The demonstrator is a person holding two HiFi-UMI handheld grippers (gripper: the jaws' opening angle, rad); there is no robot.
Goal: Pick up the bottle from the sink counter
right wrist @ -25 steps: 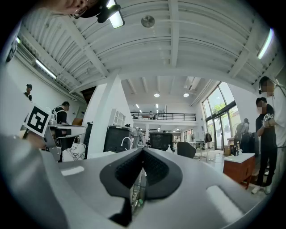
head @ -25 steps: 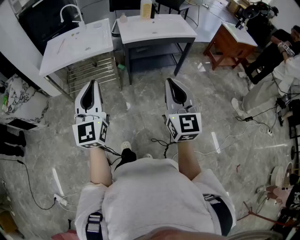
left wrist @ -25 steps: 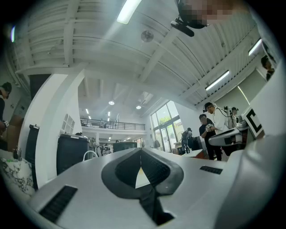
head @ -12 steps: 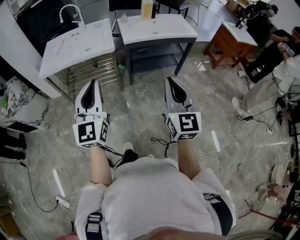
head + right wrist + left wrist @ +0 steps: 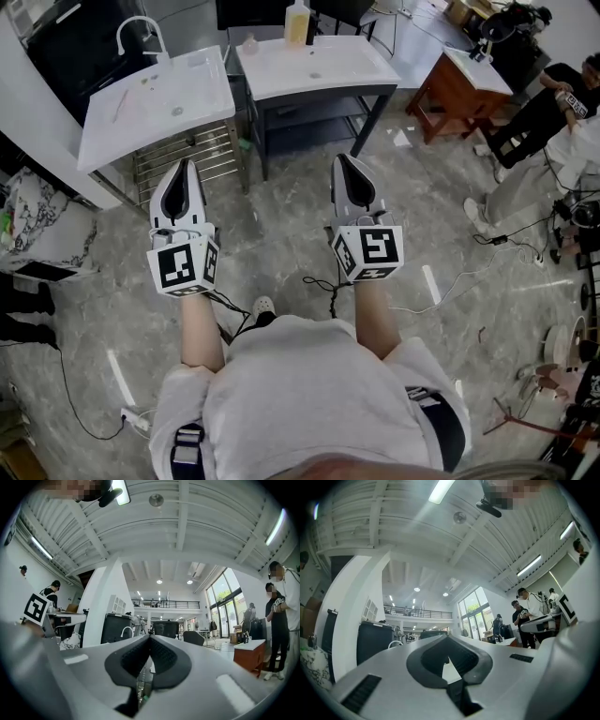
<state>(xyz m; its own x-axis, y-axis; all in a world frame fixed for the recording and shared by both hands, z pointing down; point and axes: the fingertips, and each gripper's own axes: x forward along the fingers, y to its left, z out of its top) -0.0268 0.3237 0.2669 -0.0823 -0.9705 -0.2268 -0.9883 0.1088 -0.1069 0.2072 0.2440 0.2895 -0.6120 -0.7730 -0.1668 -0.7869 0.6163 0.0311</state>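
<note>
A pale yellow bottle (image 5: pixel 297 21) stands at the back edge of the white counter (image 5: pixel 319 66) at the top of the head view. To its left is a second white counter with a sink basin (image 5: pixel 159 98) and a curved faucet (image 5: pixel 141 28). My left gripper (image 5: pixel 184 165) and right gripper (image 5: pixel 343 160) are held side by side over the marble floor, well short of both counters, pointing toward them. Both have their jaws together with nothing between them. The left gripper view (image 5: pixel 447 638) and right gripper view (image 5: pixel 150 637) show the tips meeting.
A metal rack (image 5: pixel 183 150) sits under the sink counter and a dark shelf (image 5: pixel 309 117) under the other. A wooden table (image 5: pixel 469 80) and seated people (image 5: pixel 553 131) are at the right. Cables (image 5: pixel 469 272) and a power strip (image 5: pixel 136 422) lie on the floor.
Both counters have slid lower in the head view and look a little nearer. The grippers keep their places in the view and stay shut.
</note>
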